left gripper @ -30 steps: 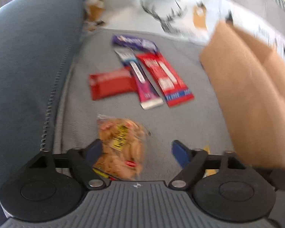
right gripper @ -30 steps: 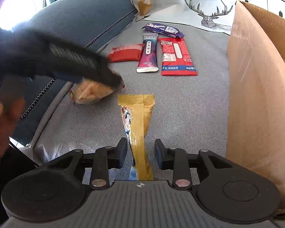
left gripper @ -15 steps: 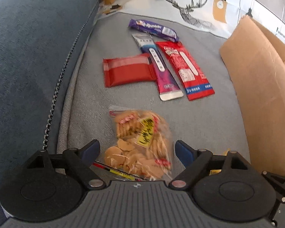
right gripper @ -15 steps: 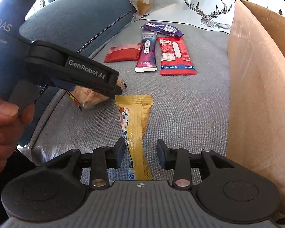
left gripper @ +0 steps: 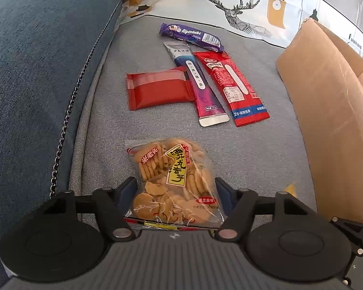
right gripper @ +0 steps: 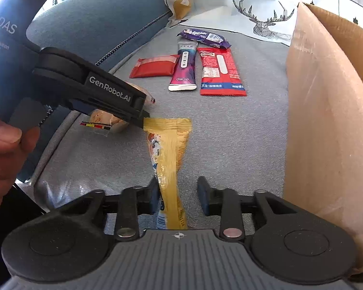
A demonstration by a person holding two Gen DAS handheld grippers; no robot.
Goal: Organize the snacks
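A clear bag of round crackers (left gripper: 174,181) lies on the grey sofa seat (left gripper: 249,154) between the open jaws of my left gripper (left gripper: 175,189); the pads flank its near end. In the right wrist view the left gripper (right gripper: 133,111) covers most of that bag (right gripper: 116,123). A yellow snack stick (right gripper: 168,159) lies between the open jaws of my right gripper (right gripper: 179,197); its left finger is close to the wrapper, the right one stands apart. Farther off lie a red packet (left gripper: 159,90), a purple-and-white stick (left gripper: 198,84), a red stick (left gripper: 232,84) and a purple Alpenliebe roll (left gripper: 191,36).
An open cardboard box (left gripper: 331,111) stands on the seat at the right, also in the right wrist view (right gripper: 326,111). The blue sofa back (left gripper: 36,72) rises on the left. A deer-print cushion (left gripper: 229,4) lies behind the snacks.
My left gripper has come forward and down over the cracker bag, so its jaws now flank it. My right gripper has opened a little wider around the yellow stick.
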